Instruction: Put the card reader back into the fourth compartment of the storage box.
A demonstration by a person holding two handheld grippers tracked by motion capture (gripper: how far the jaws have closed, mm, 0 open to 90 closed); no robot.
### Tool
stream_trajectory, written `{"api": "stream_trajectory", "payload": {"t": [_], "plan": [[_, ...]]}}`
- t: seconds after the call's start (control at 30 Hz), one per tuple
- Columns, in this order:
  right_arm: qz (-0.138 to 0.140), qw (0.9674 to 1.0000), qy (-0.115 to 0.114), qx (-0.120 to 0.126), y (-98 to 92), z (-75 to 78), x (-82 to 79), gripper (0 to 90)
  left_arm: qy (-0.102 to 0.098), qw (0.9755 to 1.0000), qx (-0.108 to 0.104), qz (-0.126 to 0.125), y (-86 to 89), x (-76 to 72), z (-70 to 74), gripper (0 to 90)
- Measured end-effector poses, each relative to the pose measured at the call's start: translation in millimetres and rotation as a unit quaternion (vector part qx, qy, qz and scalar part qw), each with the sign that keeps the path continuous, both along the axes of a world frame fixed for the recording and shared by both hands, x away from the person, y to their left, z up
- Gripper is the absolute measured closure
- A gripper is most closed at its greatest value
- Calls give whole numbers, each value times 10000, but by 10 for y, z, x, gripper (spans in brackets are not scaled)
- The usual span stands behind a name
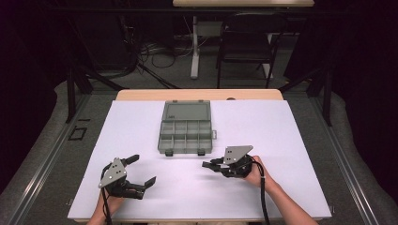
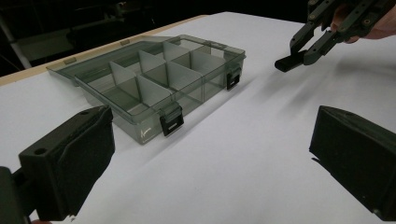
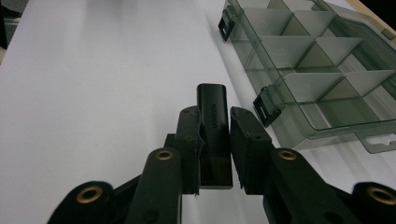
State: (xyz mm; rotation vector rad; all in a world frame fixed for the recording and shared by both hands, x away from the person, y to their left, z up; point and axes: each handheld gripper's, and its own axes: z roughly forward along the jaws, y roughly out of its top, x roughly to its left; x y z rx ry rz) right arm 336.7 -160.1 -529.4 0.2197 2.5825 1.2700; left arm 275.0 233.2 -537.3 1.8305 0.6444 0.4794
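1. At a white-covered table [image 1: 141,197], a person holds the right gripper [image 1: 210,165] low at centre right of the high view, its jaws clamped on a small black block [image 3: 214,135].

2. In the right gripper view, the block sits in the middle of the frame, pinched on its two long sides, with its long axis running straight out along the jaws and its far end sticking out past the fingertips.

3. The smoky clear compartment box [image 1: 186,135], lid laid flat open behind it, stands at upper centre of the high view. It fills the upper right of the right gripper view, so it lies ahead and to the right of the block's tip, near but apart.

4. The left gripper [image 1: 143,173], at lower left of the high view, has its jaws spread wide with nothing between them. It sits farther from the box.

5. The right hand looks better placed to carry the block to a compartment.
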Motion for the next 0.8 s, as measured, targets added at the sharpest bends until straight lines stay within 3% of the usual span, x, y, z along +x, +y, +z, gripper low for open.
{"api": "stream_trajectory", "payload": {"t": [0.8], "plan": [[-258, 9995, -134, 109, -180, 107, 26, 737, -4, 10000, 12, 23, 3, -2, 2, 1]]}}
